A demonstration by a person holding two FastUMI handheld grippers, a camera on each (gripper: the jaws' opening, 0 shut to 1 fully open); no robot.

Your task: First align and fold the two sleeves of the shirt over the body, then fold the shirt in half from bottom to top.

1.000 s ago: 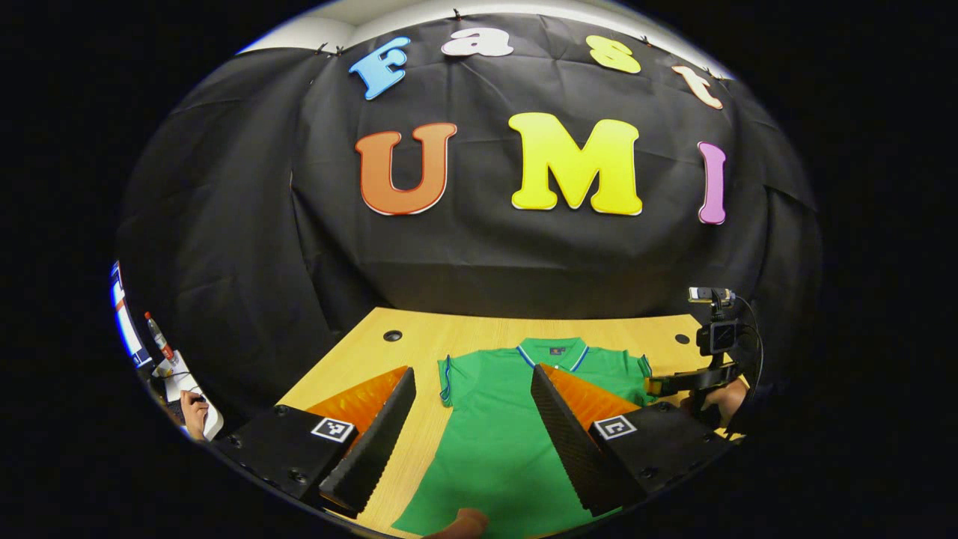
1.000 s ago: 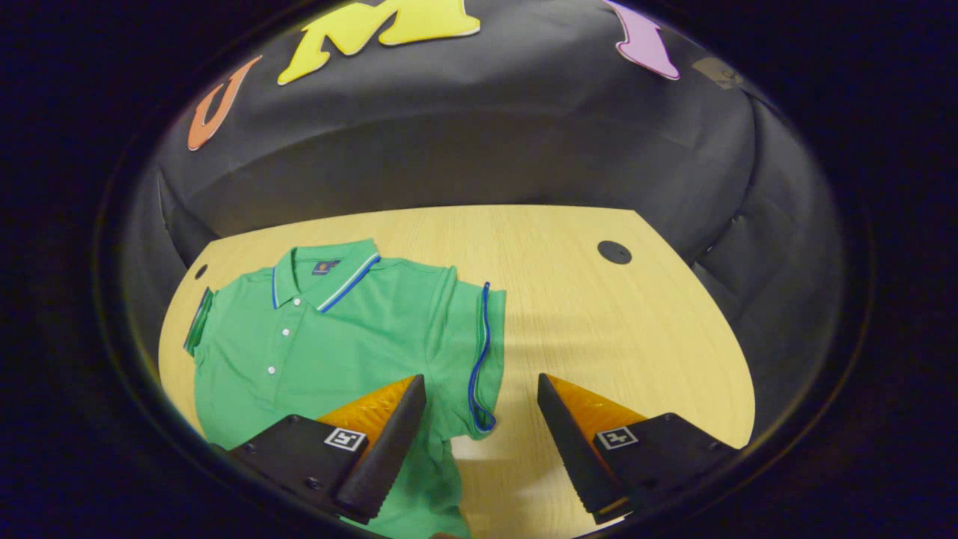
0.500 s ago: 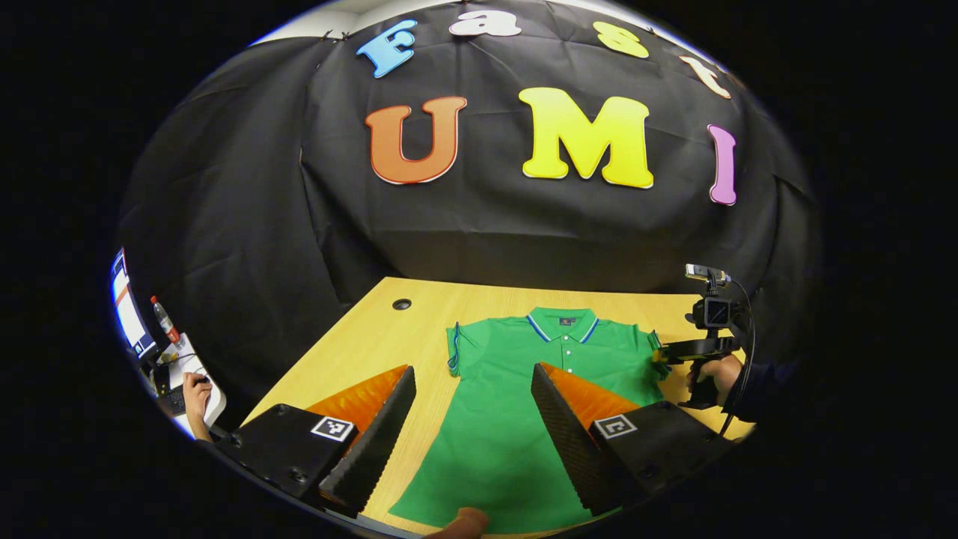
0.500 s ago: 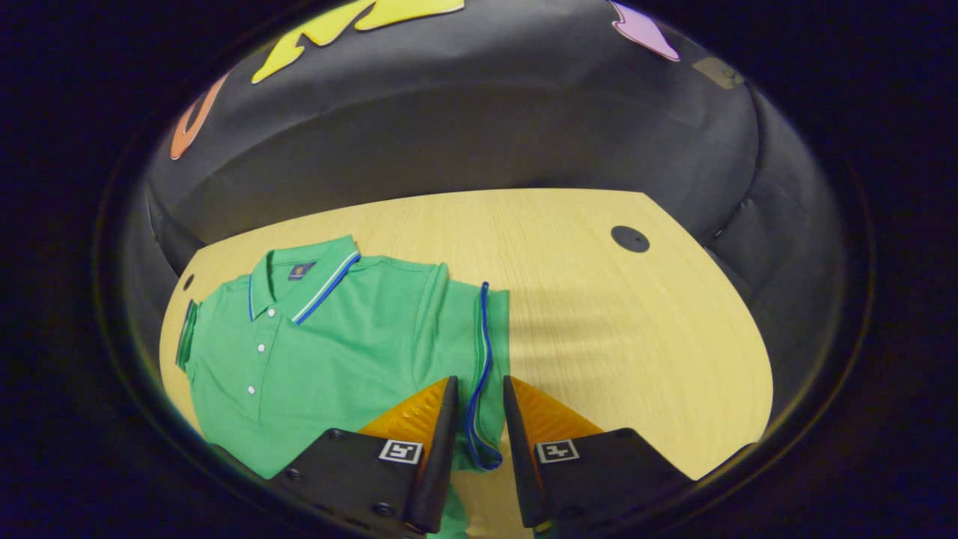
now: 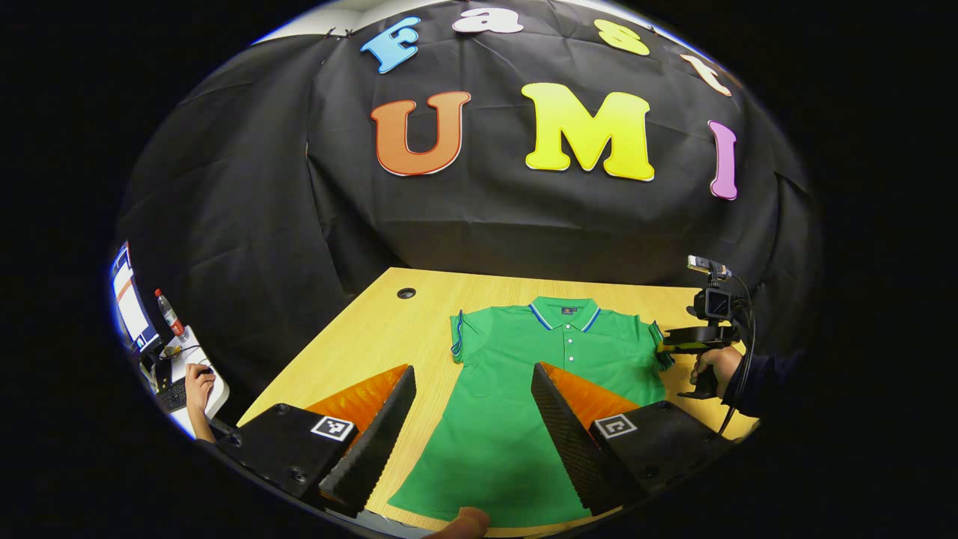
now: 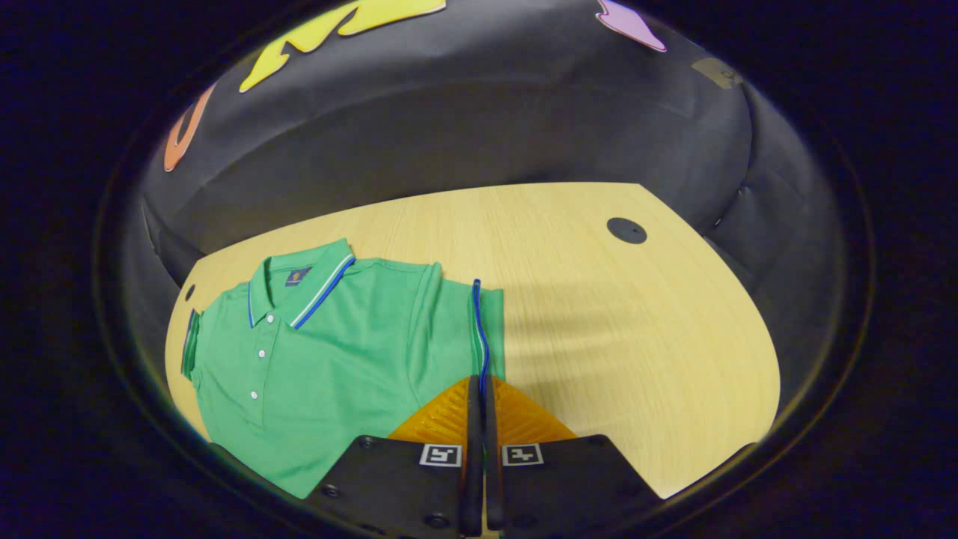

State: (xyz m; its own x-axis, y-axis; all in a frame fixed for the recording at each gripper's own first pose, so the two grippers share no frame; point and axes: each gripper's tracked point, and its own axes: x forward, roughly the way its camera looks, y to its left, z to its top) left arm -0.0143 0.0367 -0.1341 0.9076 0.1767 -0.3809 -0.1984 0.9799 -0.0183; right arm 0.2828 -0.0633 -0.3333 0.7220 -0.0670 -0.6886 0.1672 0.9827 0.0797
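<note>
A green polo shirt (image 5: 516,404) lies flat and face up on the wooden table (image 5: 359,352), its blue-and-white-trimmed collar (image 5: 565,314) toward the table's far edge, buttons fastened, short sleeves spread; the blue-edged cuff of one sleeve (image 6: 483,337) is pinched upright.

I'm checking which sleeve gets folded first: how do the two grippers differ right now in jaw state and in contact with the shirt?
The right gripper has its jaws closed on the blue-trimmed cuff of one sleeve; the left gripper has its jaws wide apart, holding nothing. The right gripper sits low at the shirt's side edge; the left gripper hovers above the lower body, clear of the cloth. Both point toward the collar end.
</note>
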